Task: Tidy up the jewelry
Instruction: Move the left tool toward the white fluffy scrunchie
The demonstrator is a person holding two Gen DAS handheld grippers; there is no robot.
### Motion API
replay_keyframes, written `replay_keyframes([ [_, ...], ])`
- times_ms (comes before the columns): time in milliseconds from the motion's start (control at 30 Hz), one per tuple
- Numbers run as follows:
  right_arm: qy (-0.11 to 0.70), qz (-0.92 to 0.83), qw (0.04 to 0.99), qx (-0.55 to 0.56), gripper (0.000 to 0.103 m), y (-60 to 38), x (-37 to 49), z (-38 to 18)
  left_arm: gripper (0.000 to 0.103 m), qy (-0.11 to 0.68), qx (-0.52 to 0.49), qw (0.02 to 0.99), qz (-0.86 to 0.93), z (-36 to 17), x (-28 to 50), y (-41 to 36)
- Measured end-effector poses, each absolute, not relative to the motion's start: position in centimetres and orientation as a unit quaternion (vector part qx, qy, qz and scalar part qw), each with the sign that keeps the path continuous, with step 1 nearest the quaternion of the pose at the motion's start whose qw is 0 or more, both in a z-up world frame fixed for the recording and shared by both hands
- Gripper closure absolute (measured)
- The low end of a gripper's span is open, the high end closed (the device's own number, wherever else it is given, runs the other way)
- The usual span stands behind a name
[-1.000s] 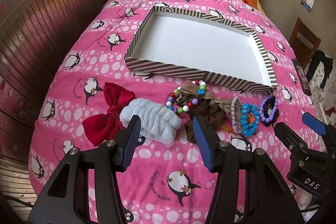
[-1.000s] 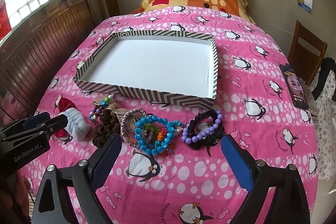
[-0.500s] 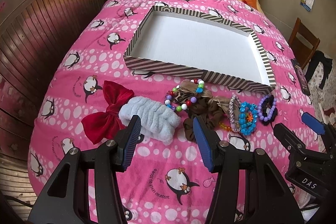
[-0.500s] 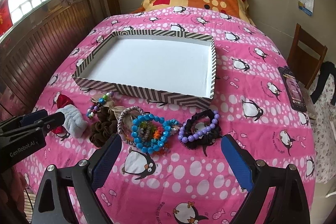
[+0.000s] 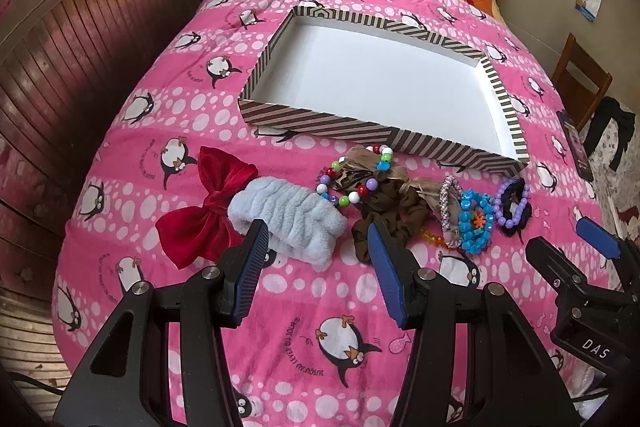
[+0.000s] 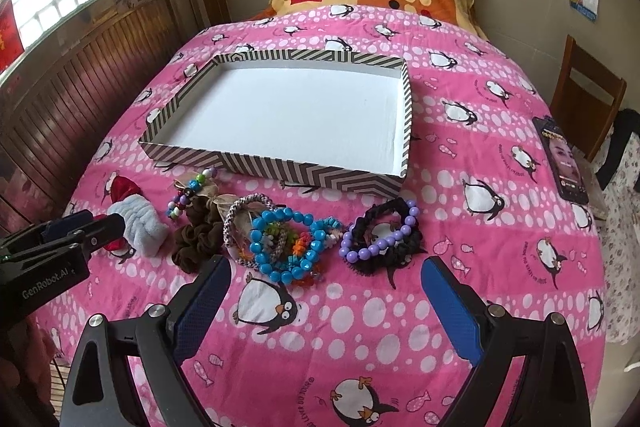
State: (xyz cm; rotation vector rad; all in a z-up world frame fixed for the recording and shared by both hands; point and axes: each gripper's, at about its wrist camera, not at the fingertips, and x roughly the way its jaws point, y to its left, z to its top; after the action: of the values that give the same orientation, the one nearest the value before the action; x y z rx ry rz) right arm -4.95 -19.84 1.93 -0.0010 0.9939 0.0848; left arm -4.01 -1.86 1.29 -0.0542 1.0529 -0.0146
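Left wrist view: my left gripper (image 5: 316, 247) has jaws apart, nothing between, headband (image 5: 288, 217) just beyond the tips. Right gripper (image 6: 326, 281) also apart and empty; blue bracelet (image 6: 288, 247) and purple bracelet (image 6: 378, 235) lie just ahead, near the box (image 6: 320, 174).

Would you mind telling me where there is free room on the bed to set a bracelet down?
The striped box has a bare white floor. The quilt lies bare between box and phone, and nearer than the accessories. The crowded row runs from red bow to purple bead bracelet.
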Motion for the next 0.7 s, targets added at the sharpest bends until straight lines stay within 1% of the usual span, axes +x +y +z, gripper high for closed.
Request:
replay_keyframes([
  [500,0.481,0.038,0.876,0.002,0.008,-20.4,-4.8,1.5,0.051,0.504,-0.029,0.863,-0.007,1.2,-4.1,-1.6],
  [700,0.486,0.043,0.873,0.006,0.008,-21.7,-4.7,1.3,0.051,0.514,-0.079,0.854,-0.032,1.1,-4.1,1.5],
])
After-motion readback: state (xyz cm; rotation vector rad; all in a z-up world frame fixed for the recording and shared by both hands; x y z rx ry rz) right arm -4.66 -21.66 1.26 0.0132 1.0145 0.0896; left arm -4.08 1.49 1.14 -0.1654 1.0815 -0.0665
